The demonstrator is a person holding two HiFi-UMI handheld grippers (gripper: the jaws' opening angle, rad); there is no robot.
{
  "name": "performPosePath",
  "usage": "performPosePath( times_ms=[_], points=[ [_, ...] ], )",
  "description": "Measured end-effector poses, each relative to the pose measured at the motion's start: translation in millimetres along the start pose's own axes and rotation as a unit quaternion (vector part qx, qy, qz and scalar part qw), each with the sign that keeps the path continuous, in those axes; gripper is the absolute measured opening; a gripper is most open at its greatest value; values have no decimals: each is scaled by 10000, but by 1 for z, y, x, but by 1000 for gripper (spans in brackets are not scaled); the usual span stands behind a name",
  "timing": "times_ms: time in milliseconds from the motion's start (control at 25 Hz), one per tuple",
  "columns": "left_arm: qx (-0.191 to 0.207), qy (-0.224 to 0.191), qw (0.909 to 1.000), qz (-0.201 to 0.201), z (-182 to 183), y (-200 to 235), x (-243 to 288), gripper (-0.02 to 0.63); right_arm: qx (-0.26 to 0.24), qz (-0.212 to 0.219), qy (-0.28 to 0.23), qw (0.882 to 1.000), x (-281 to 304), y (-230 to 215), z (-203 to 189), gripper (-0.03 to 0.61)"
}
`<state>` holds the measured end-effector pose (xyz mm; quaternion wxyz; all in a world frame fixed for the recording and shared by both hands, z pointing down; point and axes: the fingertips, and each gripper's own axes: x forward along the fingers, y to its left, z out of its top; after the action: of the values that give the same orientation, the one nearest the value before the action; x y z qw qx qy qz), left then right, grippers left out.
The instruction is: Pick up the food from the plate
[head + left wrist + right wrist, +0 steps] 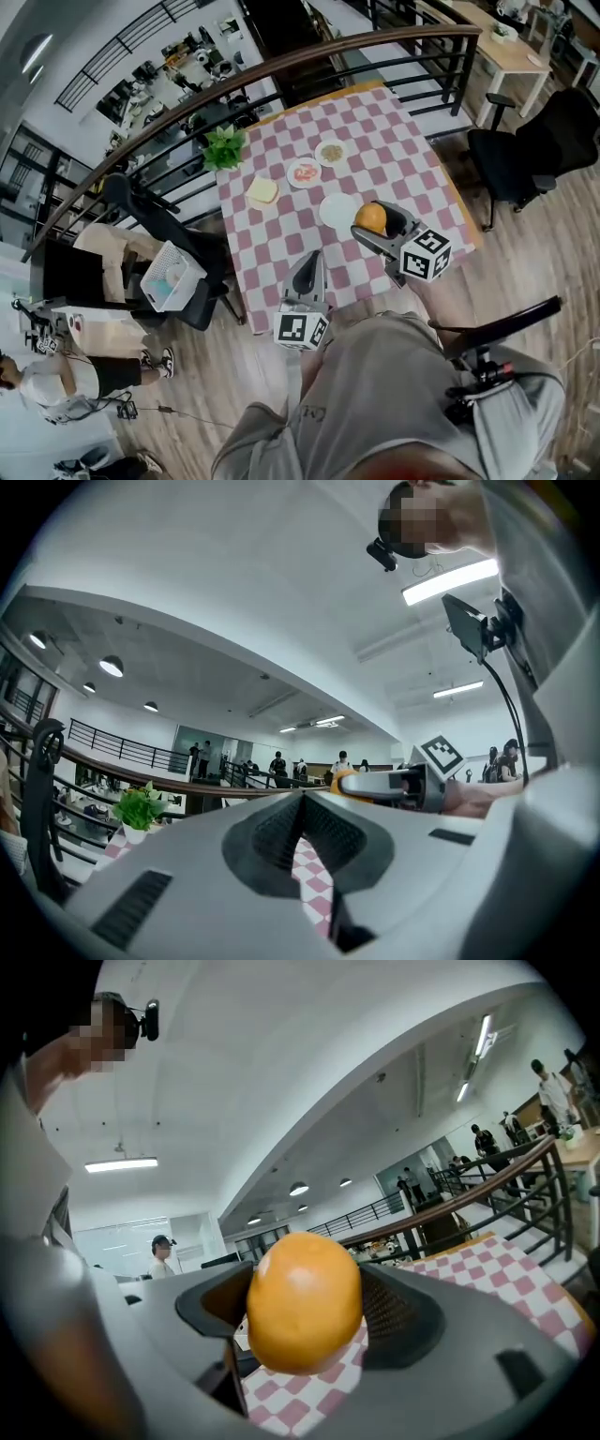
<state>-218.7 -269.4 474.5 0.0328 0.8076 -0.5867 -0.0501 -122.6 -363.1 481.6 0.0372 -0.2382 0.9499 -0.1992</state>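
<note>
Closest to the head camera, the person's grey-clad lap (pixel 375 403) is filling the bottom of the view, and just beyond it the left gripper (pixel 311 262) is hovering over the near edge of the pink-checked table (pixel 262 253), its jaws pressing together on nothing. Beside it, the right gripper (pixel 374 223) is clasping a round orange food (pixel 302 1299) between both pads, holding it above the cloth just beside an empty white plate (pixel 336 211). Farther back, a pale square slice (pixel 263 190), a red-topped plate (pixel 290 174), another plate (pixel 319 156) and a potted plant (pixel 224 147) are sitting apart from both grippers.
</note>
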Motion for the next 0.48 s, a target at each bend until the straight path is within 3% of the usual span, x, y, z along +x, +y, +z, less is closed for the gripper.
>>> performPosePath(
  times_ms=[240, 480],
  points=[
    [-2, 41, 10000, -6, -9, 4, 4, 8, 90, -396, 65, 9992, 2, -23, -6, 365],
    [-42, 57, 9999, 119, -7, 15, 3, 8, -192, -570, 323, 9977, 7, -28, -11, 365]
  ],
)
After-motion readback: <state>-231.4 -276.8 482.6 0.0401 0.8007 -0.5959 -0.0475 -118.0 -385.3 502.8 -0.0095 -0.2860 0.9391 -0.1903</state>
